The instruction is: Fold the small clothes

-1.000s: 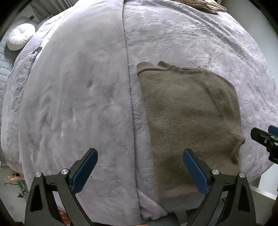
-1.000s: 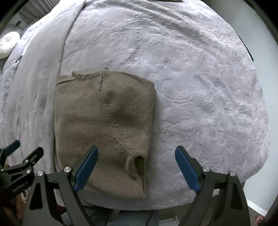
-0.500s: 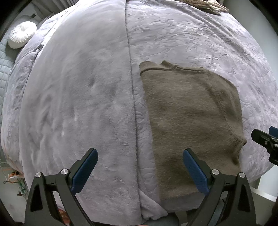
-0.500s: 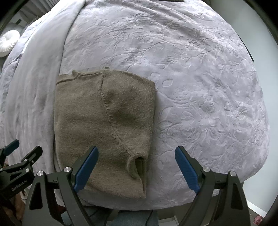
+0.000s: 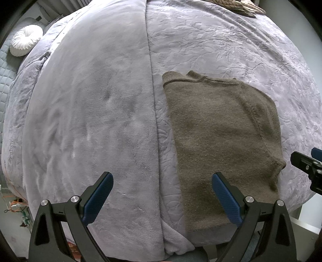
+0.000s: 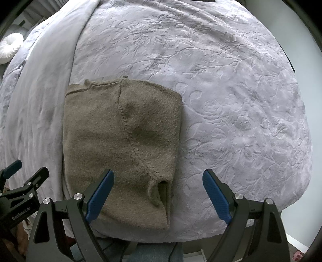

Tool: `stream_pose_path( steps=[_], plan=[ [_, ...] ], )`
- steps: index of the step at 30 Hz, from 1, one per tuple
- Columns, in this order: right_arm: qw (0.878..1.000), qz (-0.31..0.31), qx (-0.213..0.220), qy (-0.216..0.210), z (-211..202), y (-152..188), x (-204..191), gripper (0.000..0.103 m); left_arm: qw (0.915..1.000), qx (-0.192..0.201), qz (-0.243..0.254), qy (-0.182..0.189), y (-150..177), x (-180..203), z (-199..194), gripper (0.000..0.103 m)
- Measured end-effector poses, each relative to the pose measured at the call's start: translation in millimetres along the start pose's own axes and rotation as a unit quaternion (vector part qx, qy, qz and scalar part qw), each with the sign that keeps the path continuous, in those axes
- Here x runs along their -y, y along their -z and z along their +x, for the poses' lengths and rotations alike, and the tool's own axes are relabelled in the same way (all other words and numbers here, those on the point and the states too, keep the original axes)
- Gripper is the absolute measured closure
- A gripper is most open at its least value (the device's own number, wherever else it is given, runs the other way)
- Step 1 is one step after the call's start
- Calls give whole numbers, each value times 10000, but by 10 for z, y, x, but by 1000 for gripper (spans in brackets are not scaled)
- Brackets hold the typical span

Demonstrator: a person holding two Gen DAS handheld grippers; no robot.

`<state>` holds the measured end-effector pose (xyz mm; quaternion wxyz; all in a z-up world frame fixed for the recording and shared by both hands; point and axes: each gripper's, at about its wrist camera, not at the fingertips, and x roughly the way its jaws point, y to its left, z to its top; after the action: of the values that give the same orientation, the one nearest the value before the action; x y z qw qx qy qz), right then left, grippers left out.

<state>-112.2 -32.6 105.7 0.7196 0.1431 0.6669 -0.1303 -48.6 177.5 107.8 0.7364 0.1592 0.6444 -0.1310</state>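
Observation:
A brown knit sweater (image 5: 219, 141) lies folded into a tall rectangle on the grey bedspread (image 5: 90, 112), near the front edge of the bed. It also shows in the right wrist view (image 6: 120, 145), sleeve folded over the top with its cuff near the front. My left gripper (image 5: 162, 191) is open and empty, held above the sweater's front left edge. My right gripper (image 6: 158, 191) is open and empty, above the sweater's front right corner.
A round white cushion (image 5: 25, 43) lies at the far left of the bed. A beige patterned cloth (image 5: 237, 6) lies at the far edge. The bedspread (image 6: 231, 100) drops off at the front and right, where a pale wall stands.
Both grippers have drifted slightly; the sweater sits a little further right and lower in the left wrist view. The sweater itself has not moved.

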Motion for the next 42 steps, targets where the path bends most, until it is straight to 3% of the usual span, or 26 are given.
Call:
stream_pose_path(
  steps=[42],
  plan=[
    [9999, -52, -87, 36, 40, 4, -9, 11, 9999, 8, -86, -140, 4, 2, 10, 4]
  ],
)
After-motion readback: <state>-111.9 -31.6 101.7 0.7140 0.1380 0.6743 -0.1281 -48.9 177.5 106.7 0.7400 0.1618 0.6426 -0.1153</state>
